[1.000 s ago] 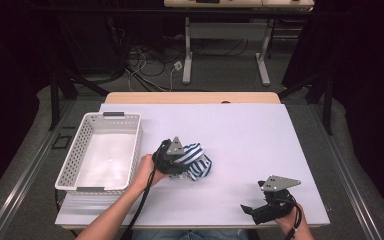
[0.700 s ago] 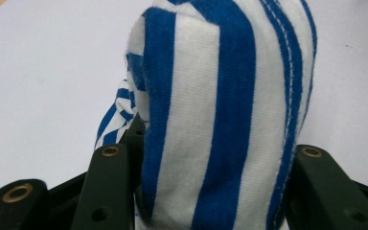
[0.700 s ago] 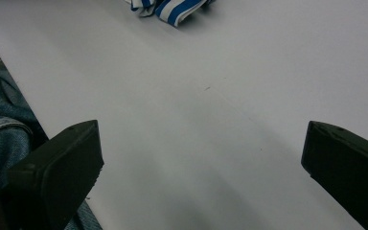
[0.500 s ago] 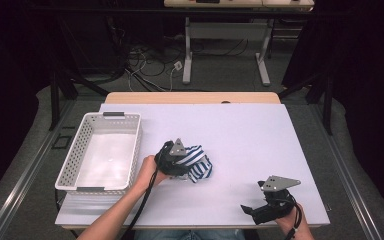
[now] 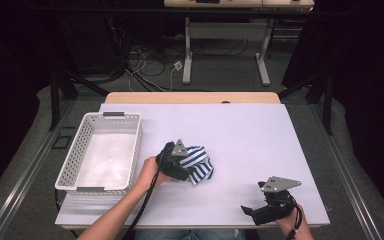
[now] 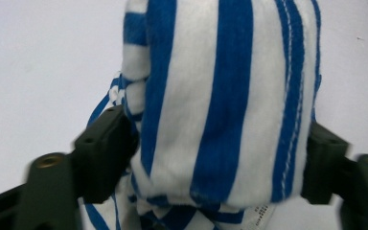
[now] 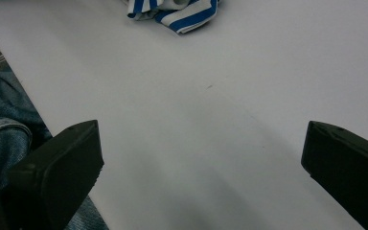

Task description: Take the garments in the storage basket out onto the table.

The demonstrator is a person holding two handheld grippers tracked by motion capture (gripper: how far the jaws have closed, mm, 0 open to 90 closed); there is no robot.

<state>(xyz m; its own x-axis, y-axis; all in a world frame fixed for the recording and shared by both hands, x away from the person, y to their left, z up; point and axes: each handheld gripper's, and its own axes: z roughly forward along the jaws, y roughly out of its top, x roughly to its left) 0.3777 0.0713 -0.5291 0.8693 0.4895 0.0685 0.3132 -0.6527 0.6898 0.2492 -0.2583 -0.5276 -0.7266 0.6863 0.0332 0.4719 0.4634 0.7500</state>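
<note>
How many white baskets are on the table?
1. The white basket sits at the table's left side, left of the blue-and-white striped cloth; the high view offers no spot where another could be hidden.

The table top [image 5: 250, 135] is bright, lit from above, and the room around it is very dark. Shadows on it are soft and small. In the left gripper view the striped cloth [image 6: 220, 96] is close and a bit fuzzy, and the black jaws beside it look blurry.
</note>
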